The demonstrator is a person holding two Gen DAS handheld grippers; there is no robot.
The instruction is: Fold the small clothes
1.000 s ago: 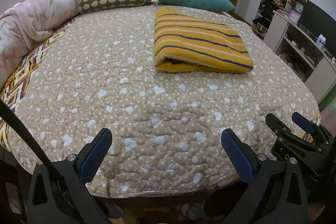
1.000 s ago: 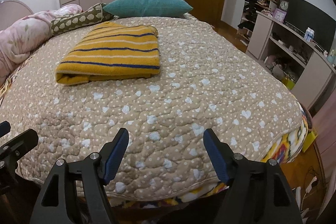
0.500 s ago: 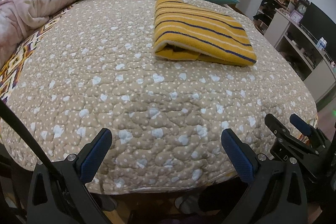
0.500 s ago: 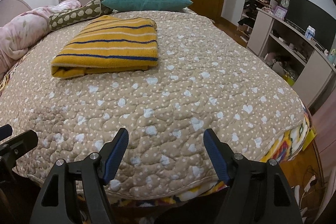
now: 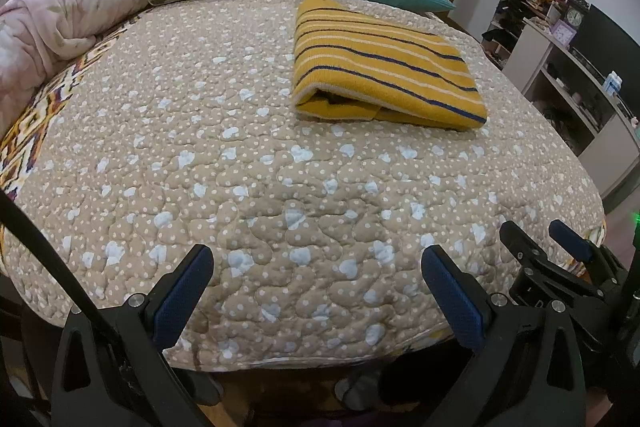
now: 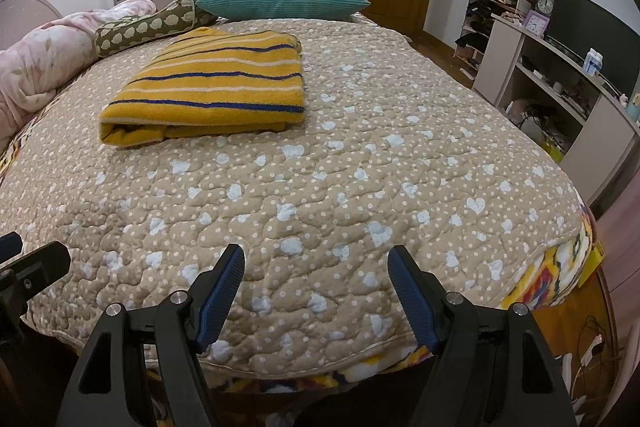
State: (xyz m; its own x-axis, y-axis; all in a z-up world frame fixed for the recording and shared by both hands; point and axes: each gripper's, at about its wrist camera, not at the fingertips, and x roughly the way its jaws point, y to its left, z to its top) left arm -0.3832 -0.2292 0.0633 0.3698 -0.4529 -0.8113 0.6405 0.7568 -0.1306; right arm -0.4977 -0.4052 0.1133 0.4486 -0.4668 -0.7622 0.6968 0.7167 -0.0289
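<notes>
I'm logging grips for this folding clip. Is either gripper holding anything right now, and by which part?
Nothing is held. The left gripper and right gripper both have open, empty jaws above the quilt's near edge; the folded striped garment lies untouched farther up the bed.

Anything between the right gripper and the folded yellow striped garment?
Nothing: only bare heart-print quilt separates the open right gripper from the folded yellow striped garment. The right wrist view shows it best.
</notes>
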